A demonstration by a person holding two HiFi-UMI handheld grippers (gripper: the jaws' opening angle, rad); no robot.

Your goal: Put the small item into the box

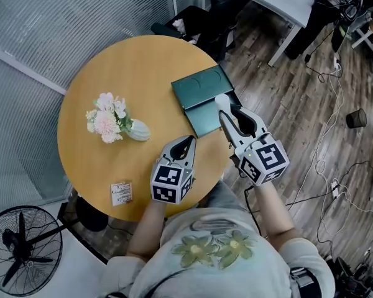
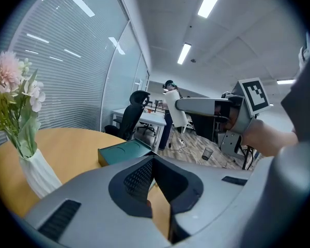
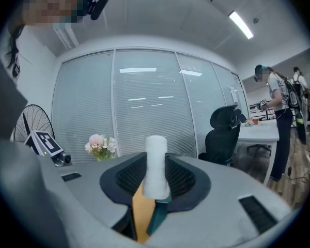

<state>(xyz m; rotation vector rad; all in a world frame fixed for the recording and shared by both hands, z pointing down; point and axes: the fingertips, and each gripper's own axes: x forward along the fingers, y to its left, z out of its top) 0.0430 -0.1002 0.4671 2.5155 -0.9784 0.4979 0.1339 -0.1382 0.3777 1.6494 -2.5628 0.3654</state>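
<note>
Fingers of the right gripper (image 1: 224, 106) clamp a small white cylindrical roll (image 3: 156, 164) over the dark-green rectangular box (image 1: 202, 85) on the round wooden worktop (image 1: 130, 67), while the left gripper (image 1: 185, 143) has its fingers closed and empty.

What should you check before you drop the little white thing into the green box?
1. White roll gripped in the right gripper, pads on both sides: ok.
2. Right gripper tip above the green box: ok in the head view.
3. Box open and ready to take the roll: cannot tell.
4. Left gripper empty, jaws together, off the box near its front corner: ok.
5. Flower vase well away from the box, on the far side of the left gripper: ok.
</note>
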